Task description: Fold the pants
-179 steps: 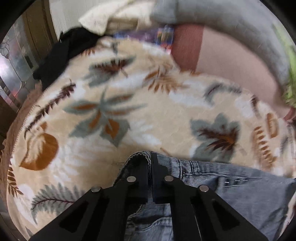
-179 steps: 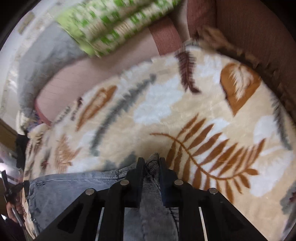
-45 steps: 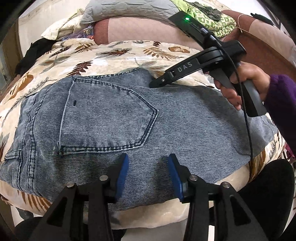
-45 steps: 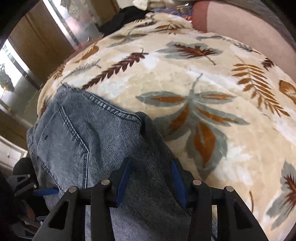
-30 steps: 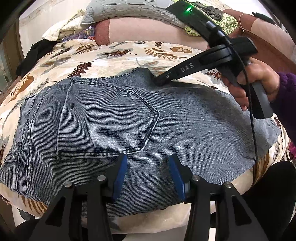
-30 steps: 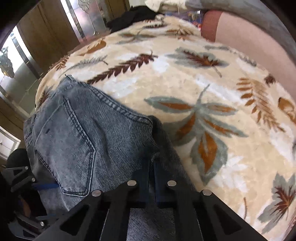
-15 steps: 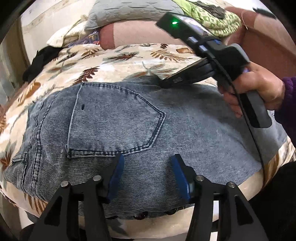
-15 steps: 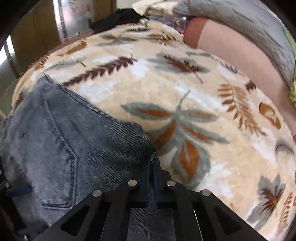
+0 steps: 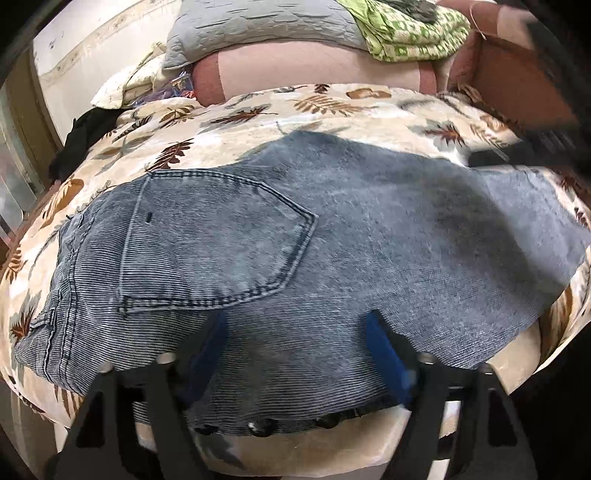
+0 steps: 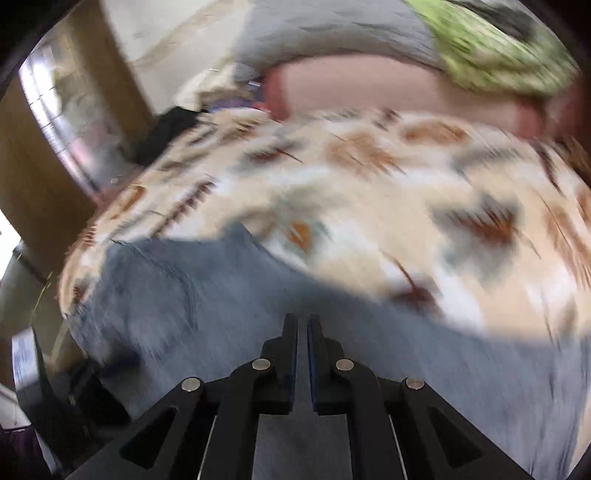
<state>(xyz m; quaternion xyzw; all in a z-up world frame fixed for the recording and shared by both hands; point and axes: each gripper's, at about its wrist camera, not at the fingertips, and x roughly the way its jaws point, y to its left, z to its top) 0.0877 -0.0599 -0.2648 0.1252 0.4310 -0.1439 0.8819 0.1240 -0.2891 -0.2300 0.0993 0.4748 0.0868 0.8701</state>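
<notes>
Grey-blue jeans lie folded across the leaf-patterned blanket, back pocket up, near edge hanging over the bed's front. My left gripper is open above the jeans' near edge, holding nothing. In the blurred right wrist view my right gripper has its jaws nearly together above the jeans; I see no cloth between them. A dark blurred shape at the right edge of the left wrist view is the right gripper's body.
A grey pillow, a green patterned cloth and a pink bolster lie at the bed's far side. Black clothing sits at the far left. A brown headboard is at the right.
The right gripper, shut on the jeans' far edge half a second ago, has swung away to the right fast. The left gripper has backed off slightly, still open.
</notes>
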